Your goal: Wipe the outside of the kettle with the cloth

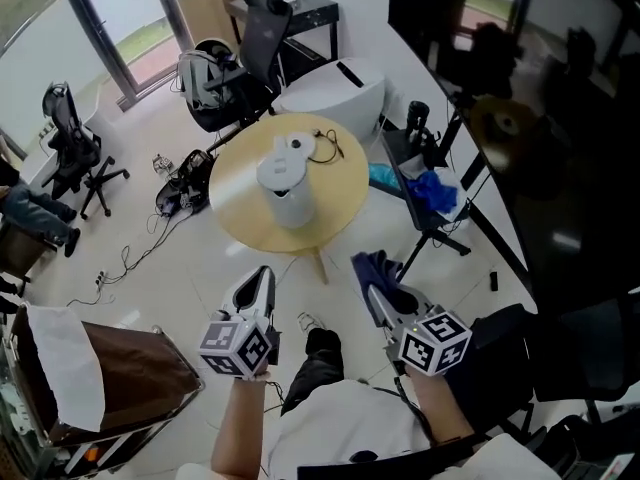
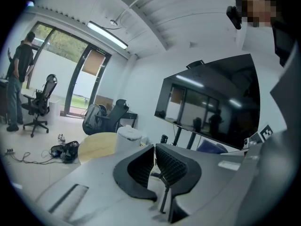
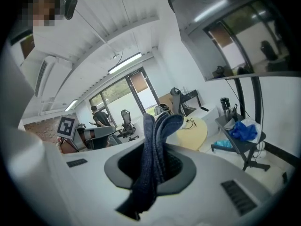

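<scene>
A white kettle (image 1: 287, 181) stands upright near the middle of a round wooden table (image 1: 240, 208); it also shows far off in the left gripper view as the kettle (image 2: 128, 138). My left gripper (image 1: 262, 281) hovers short of the table's near edge, shut with nothing between its jaws. My right gripper (image 1: 378, 286) is beside it to the right, shut on a dark blue cloth (image 1: 376, 268). In the right gripper view the cloth (image 3: 153, 159) stands folded between the jaws and hangs out below them.
A cable (image 1: 322, 146) lies on the table behind the kettle. A black stand (image 1: 420, 183) with blue cloths (image 1: 436, 192) is right of the table. Office chairs (image 1: 238, 68), a bag (image 1: 184, 188) and floor cables lie beyond and left. A person (image 2: 17, 79) stands by the far windows.
</scene>
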